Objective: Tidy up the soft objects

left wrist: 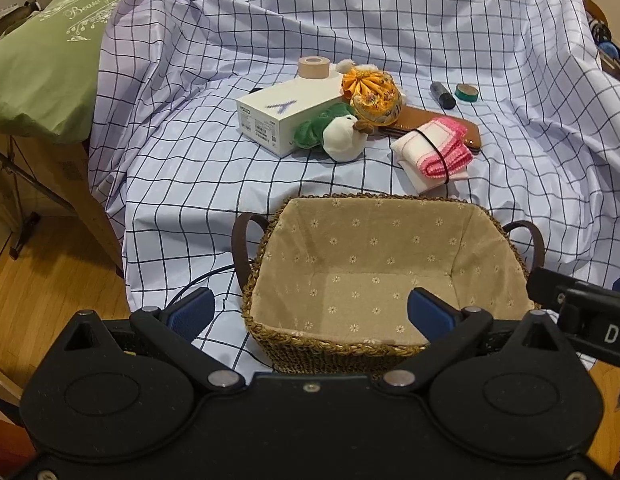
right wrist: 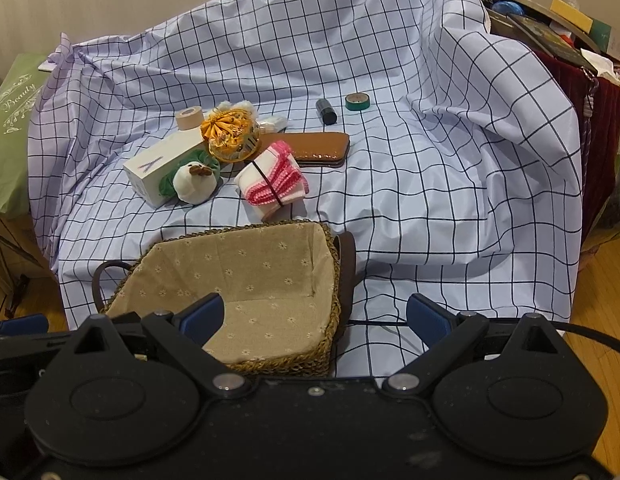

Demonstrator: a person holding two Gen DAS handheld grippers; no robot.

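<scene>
A woven basket (left wrist: 338, 347) (right wrist: 310, 360) with a beige flowered lining stands empty at the near edge of the checked cloth. Behind it lie a white and green plush toy (left wrist: 342, 138) (right wrist: 192, 184), an orange and yellow fabric pouch (left wrist: 374, 98) (right wrist: 230, 136) and a folded pink and white cloth (left wrist: 434, 152) (right wrist: 274, 182) held by a black band. My left gripper (left wrist: 310, 312) is open and empty over the basket's near rim. My right gripper (right wrist: 314, 318) is open and empty at the basket's right side.
A white box (left wrist: 286, 114) (right wrist: 162, 164), a beige tape roll (left wrist: 314, 67) (right wrist: 189, 118), a brown leather case (left wrist: 442, 124) (right wrist: 318, 148), a dark small bottle (left wrist: 442, 95) (right wrist: 326, 112) and a green tape roll (left wrist: 466, 93) (right wrist: 357, 102) lie on the cloth. A green pillow (left wrist: 42, 60) is left.
</scene>
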